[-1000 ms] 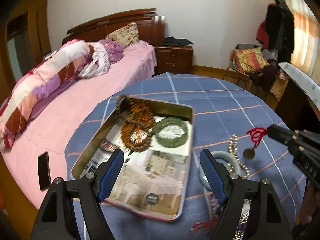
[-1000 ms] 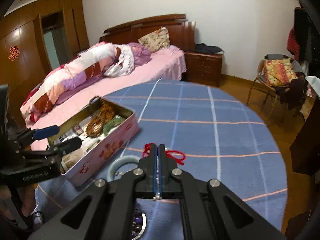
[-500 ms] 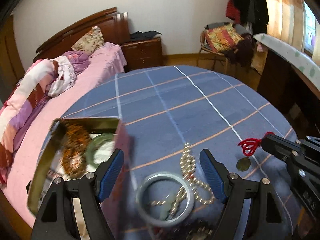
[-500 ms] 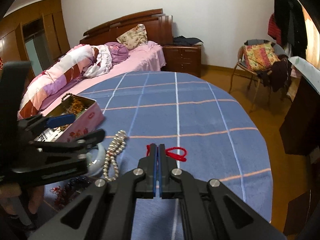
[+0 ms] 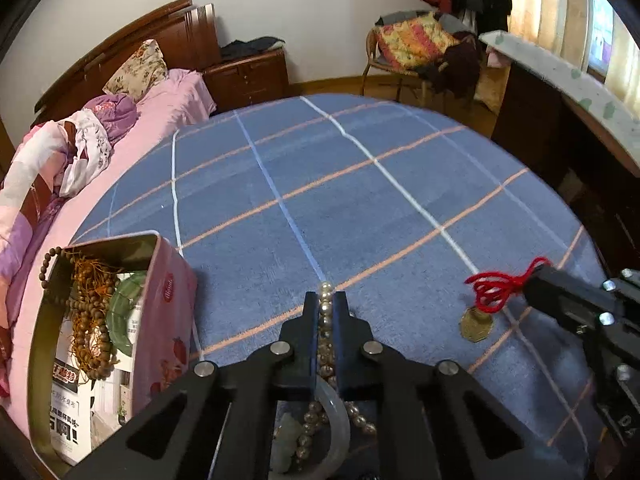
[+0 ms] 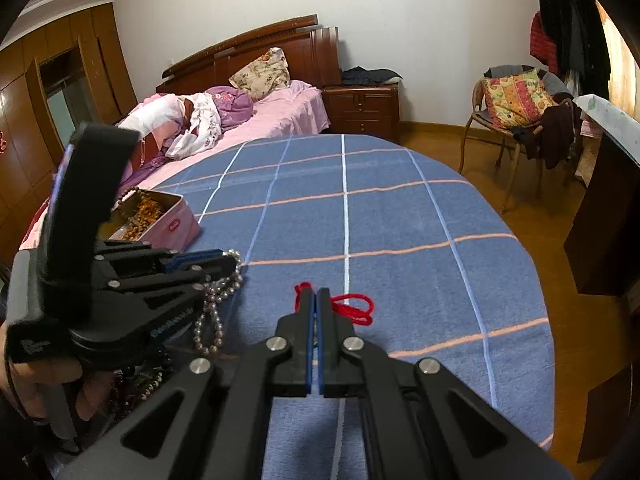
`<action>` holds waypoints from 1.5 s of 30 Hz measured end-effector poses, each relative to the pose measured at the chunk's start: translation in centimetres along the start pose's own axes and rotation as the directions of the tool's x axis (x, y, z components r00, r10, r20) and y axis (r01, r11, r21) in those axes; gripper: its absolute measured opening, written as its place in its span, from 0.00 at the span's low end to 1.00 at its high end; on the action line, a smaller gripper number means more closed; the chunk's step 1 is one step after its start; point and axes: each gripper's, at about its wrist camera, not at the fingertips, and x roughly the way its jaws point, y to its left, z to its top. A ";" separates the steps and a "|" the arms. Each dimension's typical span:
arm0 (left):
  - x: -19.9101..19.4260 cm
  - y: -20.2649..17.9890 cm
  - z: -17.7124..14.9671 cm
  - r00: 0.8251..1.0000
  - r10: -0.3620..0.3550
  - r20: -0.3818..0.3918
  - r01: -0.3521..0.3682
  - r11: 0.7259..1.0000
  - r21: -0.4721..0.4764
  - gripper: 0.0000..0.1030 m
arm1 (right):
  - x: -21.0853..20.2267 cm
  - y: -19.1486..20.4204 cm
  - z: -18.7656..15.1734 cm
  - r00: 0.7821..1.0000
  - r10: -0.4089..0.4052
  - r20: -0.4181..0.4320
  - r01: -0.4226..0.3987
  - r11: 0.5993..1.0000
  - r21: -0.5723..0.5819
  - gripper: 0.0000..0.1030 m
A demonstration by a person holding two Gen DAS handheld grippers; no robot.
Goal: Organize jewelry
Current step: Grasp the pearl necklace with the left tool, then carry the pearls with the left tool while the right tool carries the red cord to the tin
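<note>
My left gripper (image 5: pixel 325 300) is shut on a pearl necklace (image 5: pixel 325 334) whose beads run between the fingers; the strand hangs from it in the right wrist view (image 6: pixel 218 300). A pale jade bangle (image 5: pixel 338 420) lies under it. My right gripper (image 6: pixel 316 298) is shut on a red cord (image 6: pixel 354 310) that carries a gold coin pendant (image 5: pixel 475 323) touching the cloth. The open pink tin (image 5: pixel 160 320) at the left holds brown bead strings (image 5: pixel 86 320) and a green bangle (image 5: pixel 122 312).
The round table wears a blue checked cloth (image 5: pixel 340 200). More beads lie in a pile near my left hand (image 6: pixel 136 388). A pink bed (image 6: pixel 256 120) stands beyond the table's left edge, a chair (image 6: pixel 516 108) at the back right, a dark desk (image 5: pixel 560 128) at right.
My left gripper swung right from over the tin to the pearl necklace and shut on it. My right gripper stayed shut on the red cord.
</note>
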 end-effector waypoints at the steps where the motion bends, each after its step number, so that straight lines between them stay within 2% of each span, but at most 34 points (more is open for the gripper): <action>1: -0.4 0.0 0.1 1.000 -0.003 0.010 0.003 1.000 -0.002 0.05 | -0.1 0.0 0.1 1.000 0.000 0.003 0.000 1.000 -0.001 0.02; 7: -4.3 0.6 1.1 0.995 -0.041 0.095 0.044 0.999 -0.027 0.05 | -1.2 0.6 0.5 1.000 -0.001 0.029 0.002 1.000 -0.009 0.02; 14: -8.5 1.1 2.3 0.978 -0.075 0.196 0.084 0.996 -0.039 0.05 | -2.1 1.6 1.3 0.998 0.005 0.055 -0.003 0.999 -0.034 0.02; 20: -11.3 2.2 2.6 0.964 -0.077 0.255 0.094 0.994 -0.058 0.05 | -2.8 1.9 1.8 0.997 0.010 0.074 -0.007 0.999 -0.050 0.02; 30: -13.6 4.9 1.8 0.955 -0.042 0.295 0.075 0.992 -0.102 0.05 | -3.9 4.2 2.7 0.995 0.037 0.097 -0.029 0.996 -0.088 0.02; 45: -15.4 10.7 -0.2 0.949 0.040 0.313 0.020 0.982 -0.185 0.05 | -3.9 8.0 4.2 0.991 0.085 0.101 -0.067 0.983 -0.171 0.02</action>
